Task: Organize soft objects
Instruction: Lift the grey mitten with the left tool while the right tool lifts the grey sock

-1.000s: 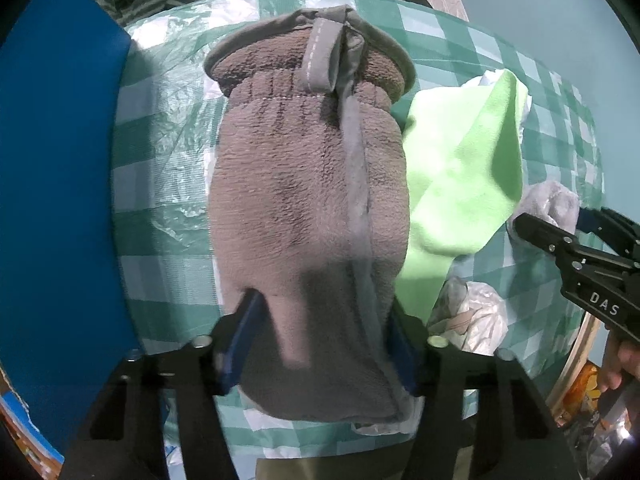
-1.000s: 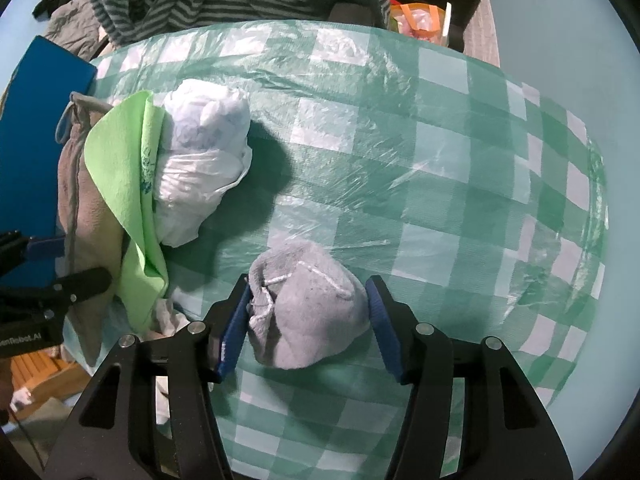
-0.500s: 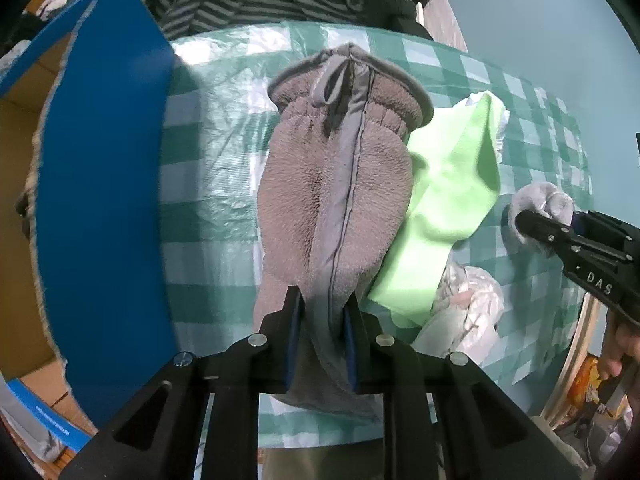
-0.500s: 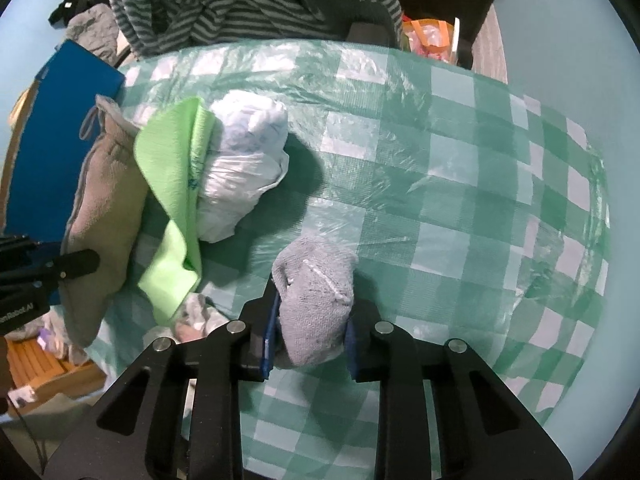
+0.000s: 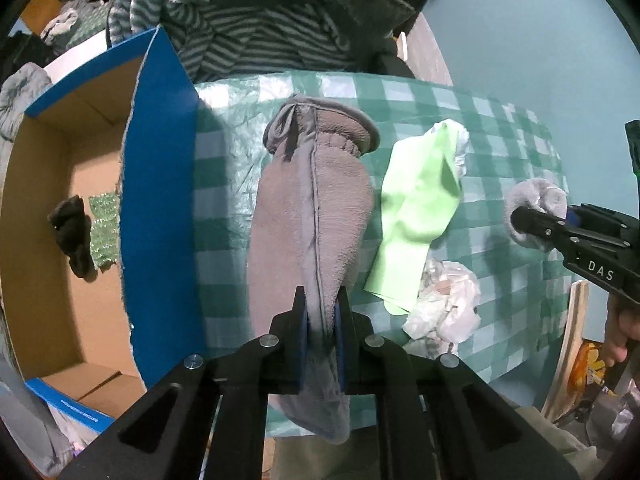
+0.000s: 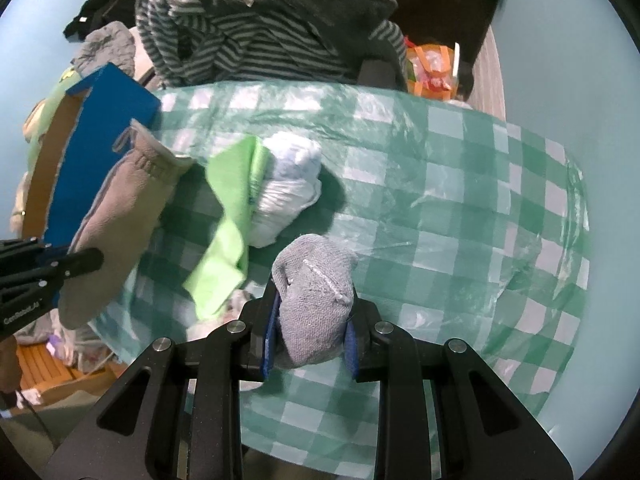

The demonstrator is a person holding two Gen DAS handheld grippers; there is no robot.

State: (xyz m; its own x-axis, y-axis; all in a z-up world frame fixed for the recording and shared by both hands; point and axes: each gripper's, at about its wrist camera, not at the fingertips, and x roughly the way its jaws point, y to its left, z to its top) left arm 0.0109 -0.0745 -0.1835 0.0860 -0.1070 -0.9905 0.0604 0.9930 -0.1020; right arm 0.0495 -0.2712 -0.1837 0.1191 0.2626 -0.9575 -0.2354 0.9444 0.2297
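Note:
My left gripper [image 5: 322, 316] is shut on a brown fleece mitten [image 5: 312, 208] and holds it lifted above the green checked table [image 5: 224, 184]; the mitten also shows in the right wrist view [image 6: 120, 216]. My right gripper [image 6: 310, 312] is shut on a rolled grey sock [image 6: 316, 292], raised over the table; the sock also shows in the left wrist view [image 5: 536, 200]. A lime green cloth [image 5: 420, 208] and a white cloth bundle [image 6: 288, 188] lie on the table between the two grippers.
An open blue cardboard box [image 5: 160, 200] stands left of the table, with a dark item [image 5: 74, 236] and a green glittery piece [image 5: 104, 236] inside. Striped clothing [image 6: 248, 32] is piled behind the table. A crumpled white bag [image 5: 444, 304] lies near the front edge.
Both grippers closed on their items, the left on the mitten and the right on the sock. Both have since lifted and pulled back, so the open box has come into the left view.

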